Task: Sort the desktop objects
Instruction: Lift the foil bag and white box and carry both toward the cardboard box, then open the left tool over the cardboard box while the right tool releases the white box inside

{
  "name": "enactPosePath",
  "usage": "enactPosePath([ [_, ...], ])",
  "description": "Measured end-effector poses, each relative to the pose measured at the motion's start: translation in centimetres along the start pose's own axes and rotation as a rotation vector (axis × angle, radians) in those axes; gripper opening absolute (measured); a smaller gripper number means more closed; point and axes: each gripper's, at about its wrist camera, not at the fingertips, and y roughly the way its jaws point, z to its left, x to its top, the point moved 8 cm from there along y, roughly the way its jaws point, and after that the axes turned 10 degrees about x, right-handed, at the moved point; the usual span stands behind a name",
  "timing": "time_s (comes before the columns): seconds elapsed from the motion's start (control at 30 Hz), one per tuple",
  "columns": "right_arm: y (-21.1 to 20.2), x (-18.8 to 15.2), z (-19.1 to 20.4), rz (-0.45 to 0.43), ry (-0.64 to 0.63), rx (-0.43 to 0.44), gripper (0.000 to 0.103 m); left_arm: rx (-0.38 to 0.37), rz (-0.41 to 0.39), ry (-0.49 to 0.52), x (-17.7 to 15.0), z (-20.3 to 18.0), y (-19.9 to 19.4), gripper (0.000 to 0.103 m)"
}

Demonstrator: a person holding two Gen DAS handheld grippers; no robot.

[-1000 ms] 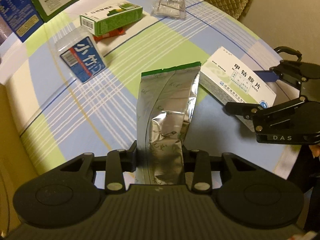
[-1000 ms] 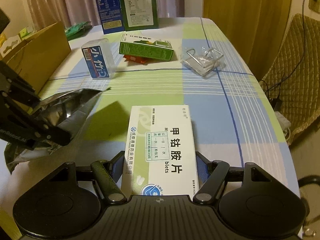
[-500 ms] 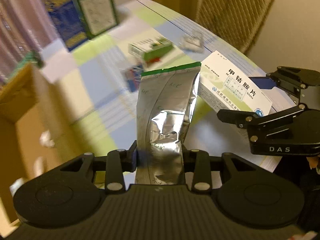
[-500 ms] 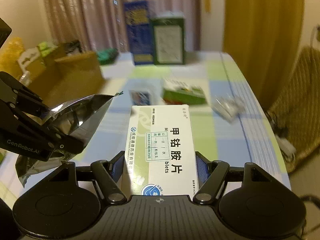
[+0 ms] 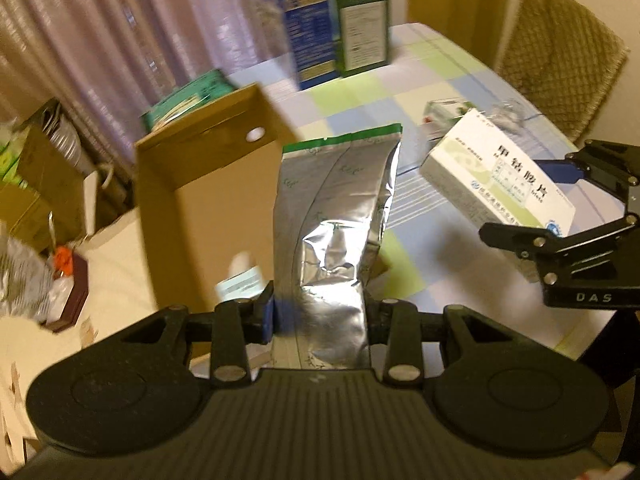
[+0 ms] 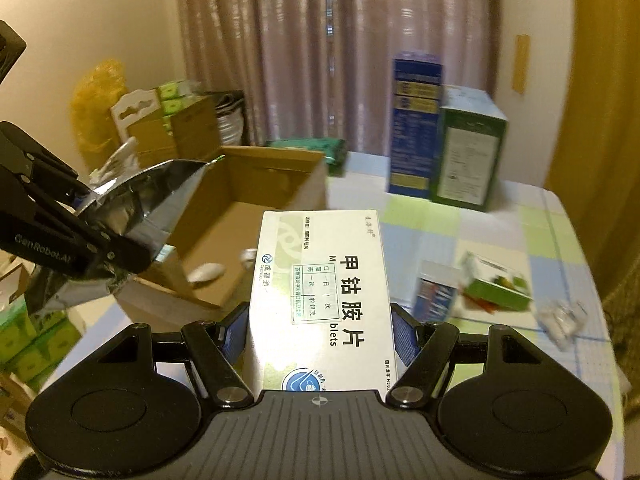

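Left wrist view shows the left tool [image 5: 320,316] clenched on a silver foil pouch [image 5: 336,216], held aloft beside an open cardboard box [image 5: 208,184] off the counter's [image 5: 412,268] left edge. Right tool [image 6: 320,338] grips a white medicine box [image 6: 320,292] above the counter's left edge; small pale items, possibly wrappers, lie inside the cardboard box.

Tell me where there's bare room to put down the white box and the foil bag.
Free: the cardboard box floor, bare apart from a few white bits, and the tablecloth between the white medicine box and the upright cartons. Crowded: the right edge around the green carton. The foil bag hangs beside the cardboard box.
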Motion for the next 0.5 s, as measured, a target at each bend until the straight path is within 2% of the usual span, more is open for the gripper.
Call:
enactPosePath([
  [0.2, 3.1, 1.1, 2.6, 0.02, -0.038, 0.023, 0.068, -0.018, 0.049, -0.043, -2.0, 3.8, 1.9, 0.032],
  [0.5, 6.7, 2.2, 2.7, 0.041, -0.051, 0.011, 0.068, -0.074, 0.104, -0.037, -2.1, 5.0, 5.8, 0.032],
])
